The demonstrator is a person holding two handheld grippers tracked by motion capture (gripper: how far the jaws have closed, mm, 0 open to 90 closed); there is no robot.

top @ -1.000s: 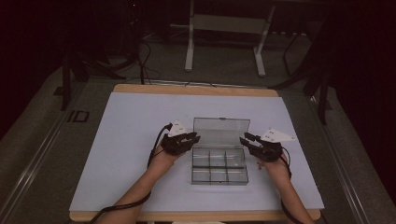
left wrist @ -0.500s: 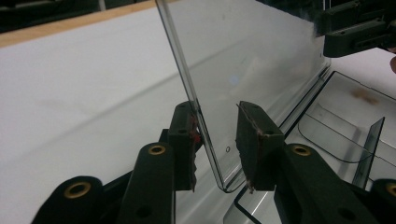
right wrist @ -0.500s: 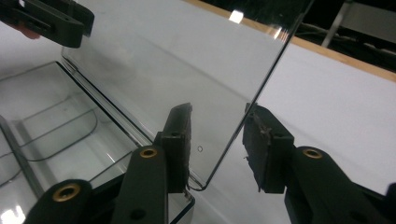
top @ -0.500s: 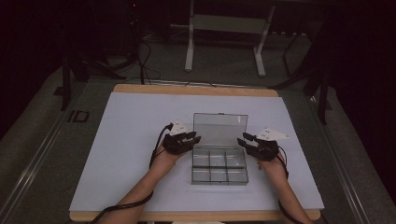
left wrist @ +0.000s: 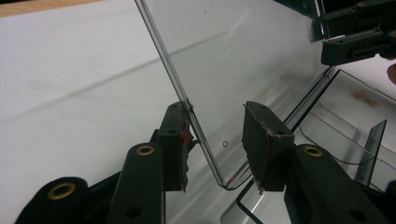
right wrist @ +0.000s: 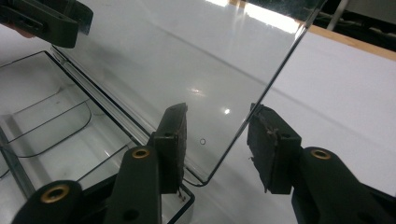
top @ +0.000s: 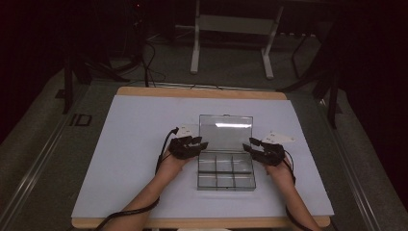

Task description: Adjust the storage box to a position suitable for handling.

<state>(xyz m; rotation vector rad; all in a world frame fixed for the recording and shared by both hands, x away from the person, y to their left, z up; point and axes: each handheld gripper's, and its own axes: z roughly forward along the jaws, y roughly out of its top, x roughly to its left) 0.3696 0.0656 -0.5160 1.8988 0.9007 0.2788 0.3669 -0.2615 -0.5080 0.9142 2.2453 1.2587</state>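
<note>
A clear plastic box [top: 225, 171] sits in the middle of the bench [top: 120, 159], with its lid [top: 226, 133] standing open at the back. The left gripper [top: 201, 143] is at the lid's left edge and the right gripper [top: 248, 146] at its right edge. Both have just been opening. In the left gripper view one of the fingers [left wrist: 175, 140] rests at the lid's edge and the other stands off, so nothing is squeezed. In the right gripper view the lid's [right wrist: 187, 70] edge sits loose between the fingers [right wrist: 273, 149].

The box looks light, hard and slippery. The thin lid could bend or crack. It seems best to hold it by the side edges, near the corners.
</note>
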